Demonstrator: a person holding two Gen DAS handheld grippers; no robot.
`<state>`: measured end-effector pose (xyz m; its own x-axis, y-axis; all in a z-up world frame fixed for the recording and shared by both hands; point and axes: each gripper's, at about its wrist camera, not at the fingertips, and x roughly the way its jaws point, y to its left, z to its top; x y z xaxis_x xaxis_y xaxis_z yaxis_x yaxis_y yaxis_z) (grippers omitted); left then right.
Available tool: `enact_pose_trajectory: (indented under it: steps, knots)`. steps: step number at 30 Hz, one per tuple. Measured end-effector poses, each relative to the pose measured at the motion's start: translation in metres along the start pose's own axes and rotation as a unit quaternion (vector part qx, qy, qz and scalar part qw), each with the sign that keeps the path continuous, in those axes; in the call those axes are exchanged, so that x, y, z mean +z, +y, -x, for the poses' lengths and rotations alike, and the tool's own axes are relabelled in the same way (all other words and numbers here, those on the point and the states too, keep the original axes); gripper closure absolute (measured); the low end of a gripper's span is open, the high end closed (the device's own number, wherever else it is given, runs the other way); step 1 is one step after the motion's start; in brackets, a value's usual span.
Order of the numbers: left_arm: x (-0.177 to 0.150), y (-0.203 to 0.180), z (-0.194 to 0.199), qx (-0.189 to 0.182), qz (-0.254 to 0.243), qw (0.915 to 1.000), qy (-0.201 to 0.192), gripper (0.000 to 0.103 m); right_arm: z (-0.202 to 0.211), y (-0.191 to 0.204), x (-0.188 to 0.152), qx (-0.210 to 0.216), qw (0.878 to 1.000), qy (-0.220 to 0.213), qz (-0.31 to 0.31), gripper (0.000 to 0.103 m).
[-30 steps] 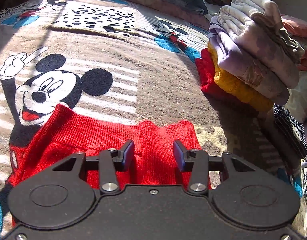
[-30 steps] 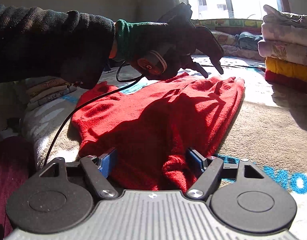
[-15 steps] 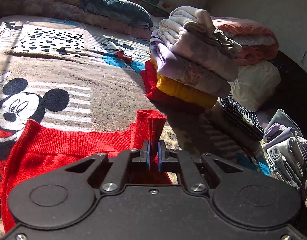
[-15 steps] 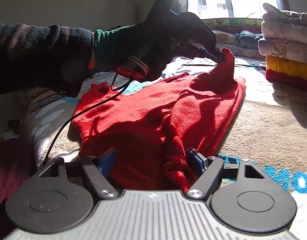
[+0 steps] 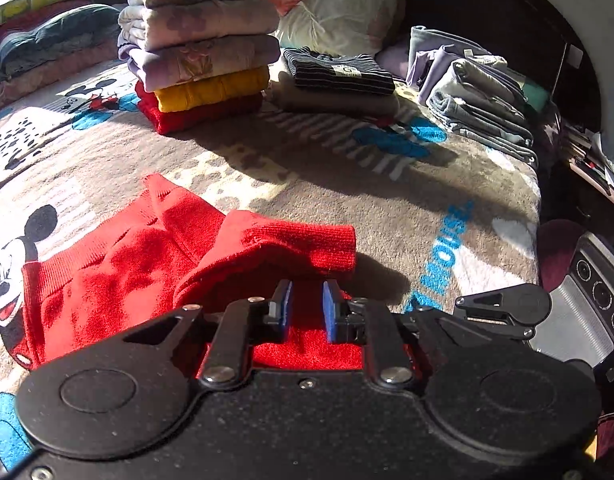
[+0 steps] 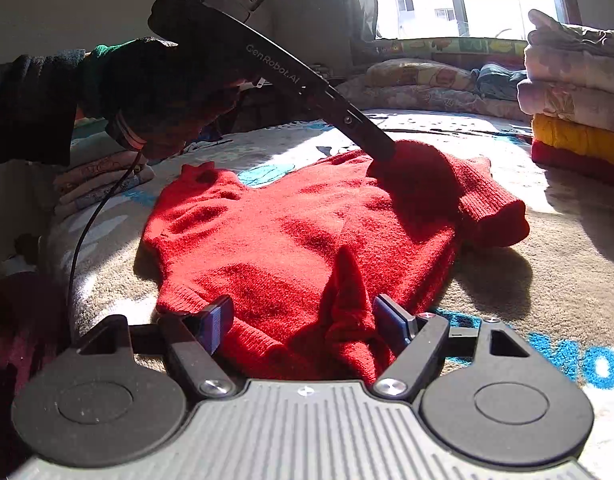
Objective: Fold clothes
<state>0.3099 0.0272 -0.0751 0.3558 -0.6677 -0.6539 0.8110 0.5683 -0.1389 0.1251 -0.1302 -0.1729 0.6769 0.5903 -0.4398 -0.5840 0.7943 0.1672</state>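
The red sweater (image 6: 307, 236) lies spread on the cartoon-print blanket (image 5: 347, 184), one sleeve folded across it. The left gripper (image 5: 305, 310) hangs over the knit, jaws slightly parted, gripping nothing. The right gripper (image 6: 303, 320) gapes wide around a raised fold at the near hem.

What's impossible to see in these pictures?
- Right wrist view: tips of the left claw, buried behind a raised fold of the red sweater.
- Right wrist view: the folded stack, cut off by the right edge.
- Left wrist view: the sweater's near edge, under the claw's body.
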Motion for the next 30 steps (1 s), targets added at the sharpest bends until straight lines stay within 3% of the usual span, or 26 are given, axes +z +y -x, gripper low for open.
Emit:
enact_pose_trajectory:
  steps: [2,8,14,17,19,25,30]
  knots:
    - [0.015,0.016,-0.003,0.03,0.053,0.9974,-0.038,0.052,0.0,0.001,0.0,0.001,1.0,0.0,0.001,0.025]
    - [0.044,0.071,-0.068,0.109,0.198,0.9732,-0.042,0.055,0.001,0.0,-0.001,0.003,1.0,-0.002,-0.002,0.025]
    - [0.042,0.114,-0.109,0.109,0.294,0.9492,-0.033,0.067,0.002,-0.006,0.0,0.018,1.0,-0.005,-0.021,0.025]
    - [0.04,0.117,-0.117,0.105,0.302,0.9472,-0.021,0.075,0.002,-0.007,0.0,0.022,0.999,-0.005,-0.025,0.025]
    - [0.04,0.115,-0.117,0.102,0.297,0.9492,-0.024,0.097,0.002,-0.007,0.0,0.022,0.999,-0.005,-0.025,0.025]
    - [0.049,0.087,-0.077,0.121,0.248,0.9568,-0.091,0.099,0.002,-0.005,0.0,0.02,1.0,-0.004,-0.023,0.025]
    - [0.04,0.095,-0.092,0.162,0.222,0.9599,-0.056,0.099,0.003,-0.006,0.001,0.025,0.999,-0.003,-0.024,0.024]
